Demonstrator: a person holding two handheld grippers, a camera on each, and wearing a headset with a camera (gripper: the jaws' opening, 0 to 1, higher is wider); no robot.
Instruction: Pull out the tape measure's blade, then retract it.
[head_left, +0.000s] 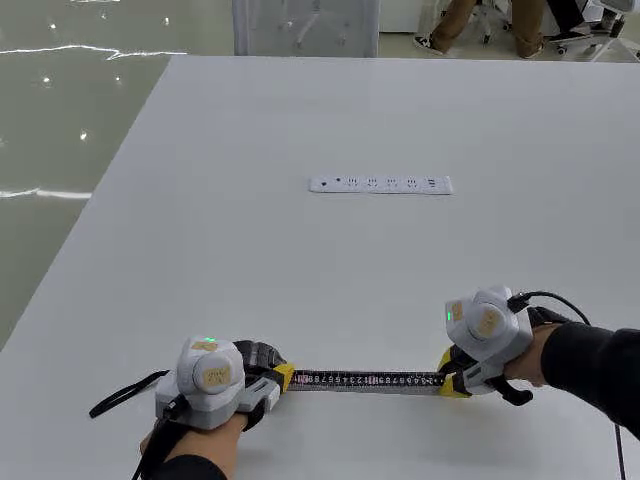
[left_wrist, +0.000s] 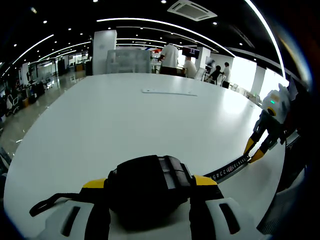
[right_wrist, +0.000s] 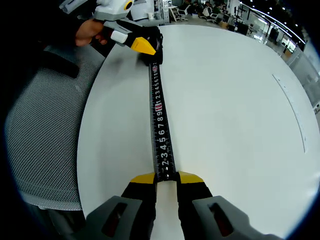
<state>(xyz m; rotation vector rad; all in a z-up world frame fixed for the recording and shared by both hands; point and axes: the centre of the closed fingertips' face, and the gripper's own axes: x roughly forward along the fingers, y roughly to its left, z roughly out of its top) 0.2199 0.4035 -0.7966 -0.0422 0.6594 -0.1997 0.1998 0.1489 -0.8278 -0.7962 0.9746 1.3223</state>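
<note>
The black tape measure case (left_wrist: 147, 187) sits clamped in my left gripper (left_wrist: 150, 184), at the near left of the white table (head_left: 262, 358). Its dark blade (head_left: 365, 380) with white numbers runs flat along the table to the right. My right gripper (right_wrist: 165, 177) is shut on the blade's tip, with the blade (right_wrist: 159, 120) stretching away toward the case (right_wrist: 152, 47). In the head view the right gripper (head_left: 447, 382) stands at the near right and the left gripper (head_left: 280, 378) at the near left. A black wrist strap (head_left: 125, 395) trails left from the case.
A white power strip (head_left: 381, 185) lies mid-table, well beyond the blade. The table's left edge drops to a glossy floor (head_left: 60, 150). A mesh chair (right_wrist: 45, 130) stands by the near edge. People and chairs are at the far right corner (head_left: 520, 25).
</note>
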